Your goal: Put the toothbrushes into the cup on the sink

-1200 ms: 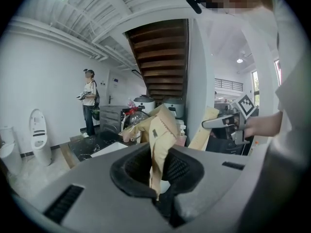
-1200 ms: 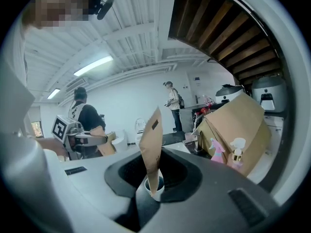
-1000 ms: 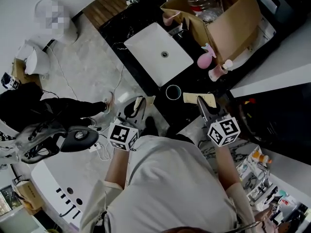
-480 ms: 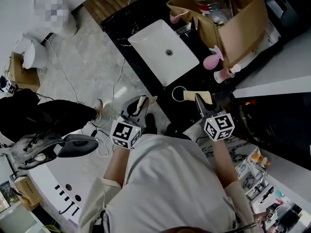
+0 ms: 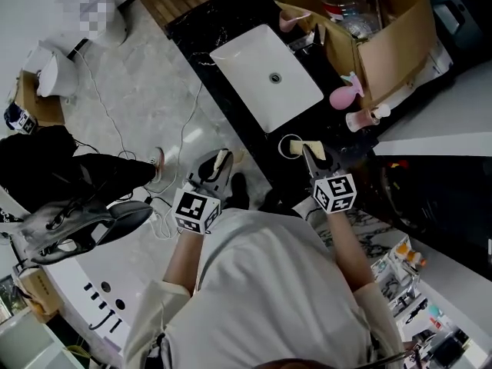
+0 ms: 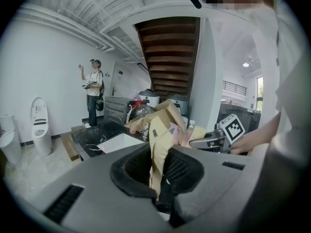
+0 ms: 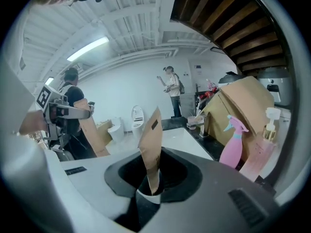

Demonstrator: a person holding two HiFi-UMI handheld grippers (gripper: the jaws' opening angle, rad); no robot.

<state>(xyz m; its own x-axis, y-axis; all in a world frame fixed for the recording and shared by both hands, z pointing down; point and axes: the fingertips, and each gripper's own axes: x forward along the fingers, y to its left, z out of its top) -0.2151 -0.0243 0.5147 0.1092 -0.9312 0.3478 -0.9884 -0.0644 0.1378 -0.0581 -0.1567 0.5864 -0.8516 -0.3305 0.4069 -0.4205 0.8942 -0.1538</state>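
Insertion is the step in hand, by my reading. The right gripper (image 5: 310, 155) is hovering just beside the cup (image 5: 281, 145), at its right edge. Its fingers are pinching a tan paper packet (image 7: 151, 140) by the lower end, so the packet is standing upright between the jaws. I am taking it for a wrapped toothbrush, though no brush is showing. A pale curved rim is showing under the packet's tip in the right gripper view, probably the cup. Whether the tip is already inside the cup I cannot tell.

The left gripper (image 5: 218, 166) is waiting well to the left of the cup, off the edge of the counter (image 5: 244, 129). Its fingers are pressing on a second packet (image 6: 159, 149) of the same kind, also upright. The cup is standing on the dark counter, with the sink (image 5: 257, 68) just beyond it.

The next move is calling for the right packet's tip to be centred over the cup and lowered until the cup wall is supporting it. Only then should the fingers spread. The packet is looking tall against the cup, so a careless release could tip it out. After that the second packet is needing to cross to the cup.
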